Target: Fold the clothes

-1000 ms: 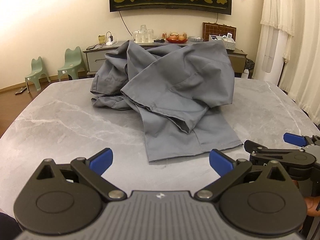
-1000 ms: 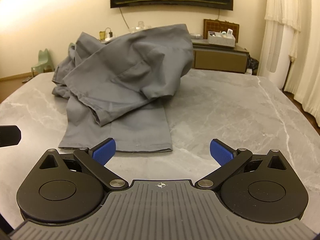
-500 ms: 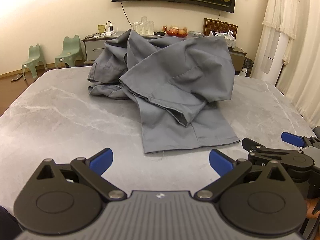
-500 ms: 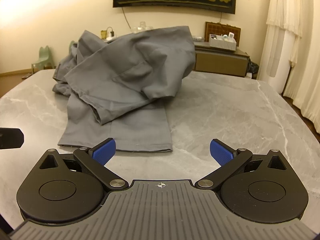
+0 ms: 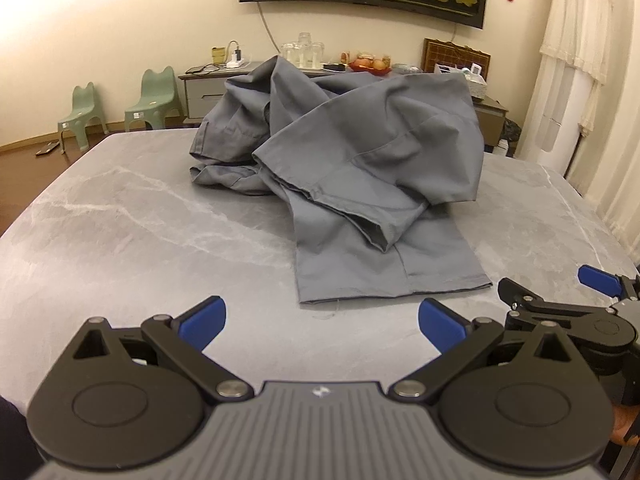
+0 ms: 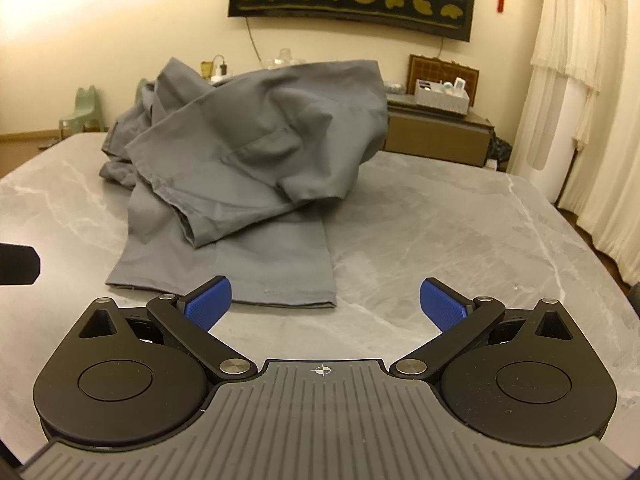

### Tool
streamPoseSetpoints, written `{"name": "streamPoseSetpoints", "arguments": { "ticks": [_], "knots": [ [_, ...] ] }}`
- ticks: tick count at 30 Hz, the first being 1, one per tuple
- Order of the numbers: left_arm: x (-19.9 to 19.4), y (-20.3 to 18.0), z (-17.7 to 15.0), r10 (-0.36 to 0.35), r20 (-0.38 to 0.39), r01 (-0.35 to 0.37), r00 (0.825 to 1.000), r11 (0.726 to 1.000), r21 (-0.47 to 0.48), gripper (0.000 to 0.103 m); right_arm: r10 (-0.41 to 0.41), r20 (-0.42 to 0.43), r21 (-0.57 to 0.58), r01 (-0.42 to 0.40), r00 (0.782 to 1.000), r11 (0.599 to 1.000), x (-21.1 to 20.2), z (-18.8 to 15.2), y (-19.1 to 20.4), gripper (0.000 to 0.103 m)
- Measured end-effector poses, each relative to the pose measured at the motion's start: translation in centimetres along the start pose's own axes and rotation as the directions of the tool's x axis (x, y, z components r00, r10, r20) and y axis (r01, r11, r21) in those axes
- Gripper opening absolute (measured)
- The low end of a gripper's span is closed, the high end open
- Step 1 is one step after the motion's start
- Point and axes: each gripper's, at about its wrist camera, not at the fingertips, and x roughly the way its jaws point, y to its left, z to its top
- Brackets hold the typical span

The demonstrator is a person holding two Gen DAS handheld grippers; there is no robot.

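We are at the very start of the fold: a grey garment (image 5: 360,184) lies bunched in a heap on the grey marble table (image 5: 140,240), its bulk toward the far edge and one flat panel with a straight hem reaching toward the near edge. It looks like a pair of trousers or a work shirt; we cannot tell which from the crumple. Our left gripper (image 5: 322,318) hovers over bare marble just short of that hem, fingers spread wide and holding nothing. Our right gripper (image 6: 325,302) is likewise empty with its fingers wide apart, and its left pad (image 6: 208,300) sits just at the hem's near edge; whether it touches the cloth we cannot say.

We judge this the approach before the first grasp. The next move calls for each gripper to take one corner of the near hem, pinch a single layer low against the table, then draw the cloth toward the near edge to spread it flat. The piled upper layers may drag along and twist.
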Motion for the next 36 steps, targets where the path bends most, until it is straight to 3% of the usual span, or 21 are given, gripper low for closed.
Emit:
{"name": "streamPoseSetpoints", "arguments": {
  "ticks": [4, 12, 20, 21, 23, 25, 26, 27, 28, 36],
  "knots": [
    [0.3, 0.4, -0.3, -0.011, -0.003, 0.010, 1.000, 0.999, -0.038, 0.103, 0.000, -0.002, -0.009, 0.000, 1.000, 1.000, 0.1, -0.1, 0.2, 0.102],
    [0.4, -0.2, -0.3, 0.018, 0.013, -0.018, 1.000, 0.998, 0.061, 0.103, 0.008, -0.007, -0.017, -0.008, 1.000, 1.000, 0.3, -0.2, 0.5, 0.102],
    [0.9, 0.0, -0.4, -0.005, -0.012, 0.006, 1.000, 0.997, 0.076, 0.103, 0.036, -0.015, -0.012, -0.036, 0.999, 0.999, 0.4, -0.1, 0.7, 0.102],
    [0.8, 0.2, -0.5, -0.024, -0.008, 0.025, 1.000, 0.997, 0.070, 0.103, 0.048, -0.016, -0.007, -0.048, 0.999, 0.999, 0.3, -0.1, 0.6, 0.097],
    [0.7, 0.3, -0.5, -0.053, -0.003, 0.053, 0.999, 0.996, 0.065, 0.094, 0.073, -0.020, 0.004, -0.073, 0.997, 0.997, 0.3, -0.1, 0.5, 0.072],
    [0.7, 0.1, -0.5, -0.056, -0.005, 0.056, 0.998, 0.995, 0.076, 0.050, 0.108, -0.039, 0.028, -0.107, 0.993, 0.994, 0.5, -0.1, 0.2, 0.014],
    [0.7, -0.1, -0.5, -0.053, -0.007, 0.053, 0.999, 0.995, 0.086, 0.039, 0.131, -0.047, 0.044, -0.129, 0.990, 0.991, 0.6, -0.1, 0.1, 0.005],
    [0.7, -0.1, -0.5, -0.055, -0.006, 0.055, 0.998, 0.995, 0.085, 0.014, 0.149, -0.049, 0.055, -0.146, 0.988, 0.988, 0.7, -0.1, 0.1, 0.003],
    [0.7, 0.0, -0.5, -0.057, -0.005, 0.057, 0.998, 0.995, 0.082, 0.001, 0.158, -0.041, 0.056, -0.155, 0.987, 0.986, 0.6, 0.0, 0.1, 0.001],
    [0.7, 0.9, -0.5, -0.067, 0.007, 0.067, 0.998, 0.996, 0.053, 0.000, 0.176, -0.022, 0.049, -0.174, 0.984, 0.983, 0.0, 0.1, 0.3, 0.000]
  ]
}}
